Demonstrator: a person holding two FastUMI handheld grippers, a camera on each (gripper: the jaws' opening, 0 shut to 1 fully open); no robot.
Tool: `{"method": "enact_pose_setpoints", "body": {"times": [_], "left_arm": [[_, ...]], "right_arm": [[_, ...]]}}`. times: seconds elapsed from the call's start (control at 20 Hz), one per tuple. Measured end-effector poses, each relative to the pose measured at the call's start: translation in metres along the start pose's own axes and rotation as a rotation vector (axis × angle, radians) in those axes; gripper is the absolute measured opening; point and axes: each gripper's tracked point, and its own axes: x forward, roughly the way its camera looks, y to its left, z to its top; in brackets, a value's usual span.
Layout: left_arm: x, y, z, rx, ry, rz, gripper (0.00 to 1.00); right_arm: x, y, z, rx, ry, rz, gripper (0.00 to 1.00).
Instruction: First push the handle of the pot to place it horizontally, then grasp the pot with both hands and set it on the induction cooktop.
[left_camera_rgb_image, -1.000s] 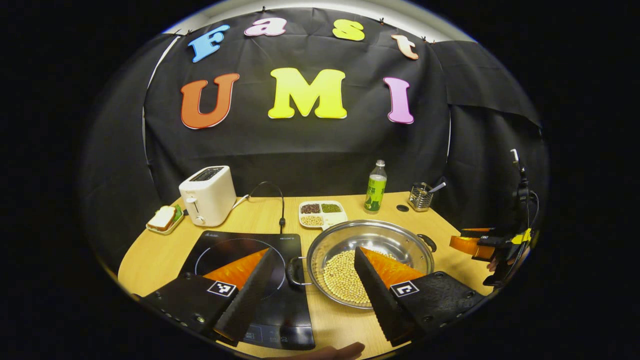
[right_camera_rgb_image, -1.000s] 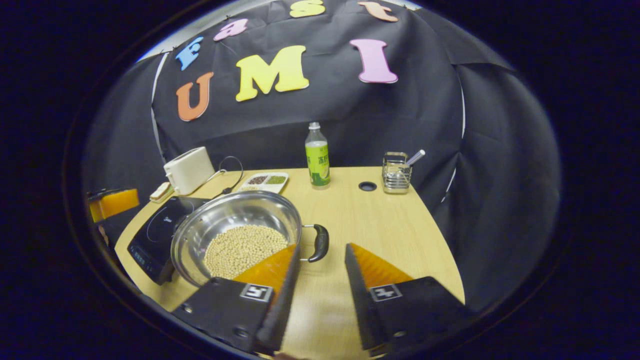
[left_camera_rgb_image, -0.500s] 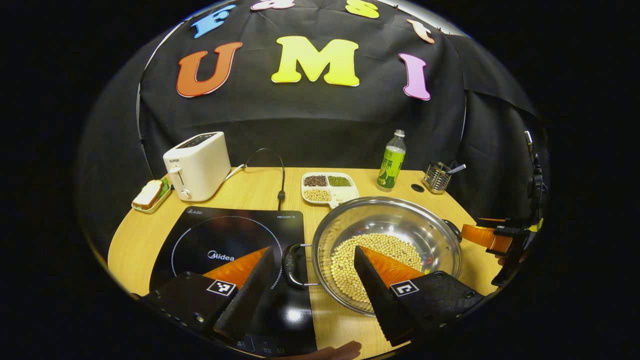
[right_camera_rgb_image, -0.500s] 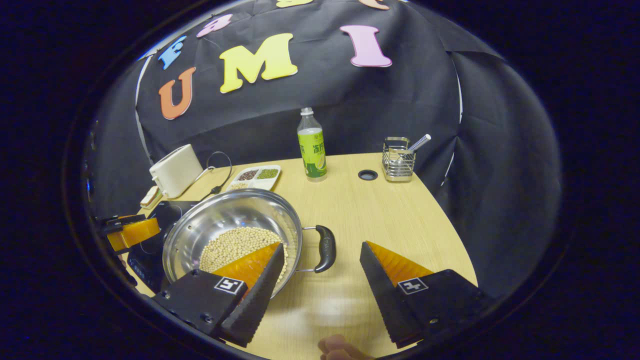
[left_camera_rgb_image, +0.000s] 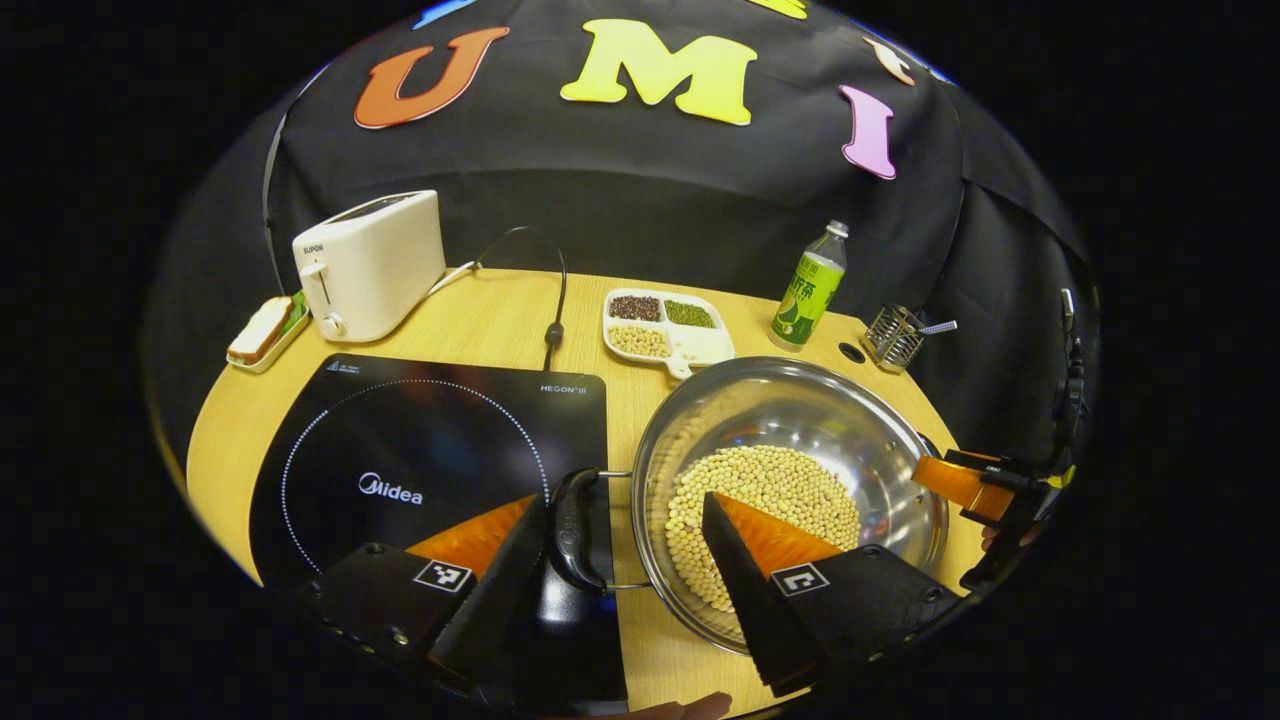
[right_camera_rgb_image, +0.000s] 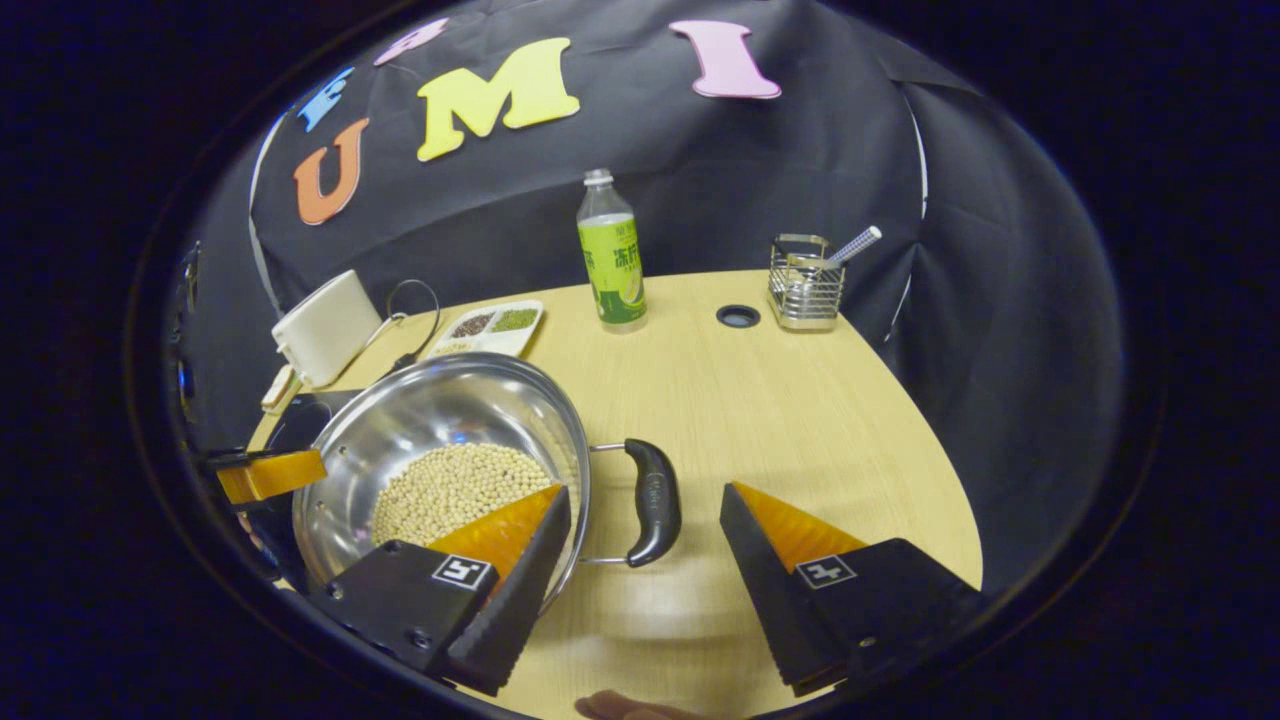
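Note:
A steel pot (left_camera_rgb_image: 800, 410) holding soybeans (left_camera_rgb_image: 760, 500) stands on the wooden table (left_camera_rgb_image: 500, 320), just right of the black induction cooktop (left_camera_rgb_image: 430, 450). Its two black handles lie level, one to each side. My left gripper (left_camera_rgb_image: 622, 505) is open, with the pot's left handle (left_camera_rgb_image: 570, 530) between its fingers, over the cooktop's edge. My right gripper (right_camera_rgb_image: 645, 495) is open too, straddling the right handle (right_camera_rgb_image: 652, 500) of the pot (right_camera_rgb_image: 440, 420). Neither gripper presses on a handle. Each gripper also appears across the pot in the other's view: right gripper (left_camera_rgb_image: 975, 485), left gripper (right_camera_rgb_image: 270, 475).
Behind the cooktop stand a white toaster (left_camera_rgb_image: 370, 265) with its cable (left_camera_rgb_image: 553, 290) and a small plate with a sandwich (left_camera_rgb_image: 262, 330). A divided dish of beans (left_camera_rgb_image: 665, 325), a green bottle (left_camera_rgb_image: 808, 290) and a wire holder (left_camera_rgb_image: 893, 338) line the back. Bare wood (right_camera_rgb_image: 800, 420) lies right of the pot.
Both grippers have come forward and lower toward the pot, so each handle now lies between a pair of open fingers. The pot itself has not shifted.

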Motion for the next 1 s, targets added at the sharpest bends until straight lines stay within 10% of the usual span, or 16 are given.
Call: {"method": "enact_pose_setpoints", "body": {"times": [0.4,0.55,0.85,1.0], "left_arm": [[0.000,0.005,-0.005,-0.025,0.076,-0.069,0.79],[0.000,0.010,-0.005,-0.041,0.091,-0.076,0.79],[0.001,0.015,-0.005,-0.022,0.093,-0.055,0.47],[0.000,0.013,-0.007,-0.026,0.105,-0.046,0.54]], "right_arm": [[0.019,0.009,0.003,0.045,0.051,0.035,0.91],[0.019,0.005,0.002,0.053,0.057,0.015,0.68],[0.018,0.006,0.000,0.029,0.077,0.027,0.67],[0.024,0.006,-0.006,0.016,0.102,0.042,0.67]]}}
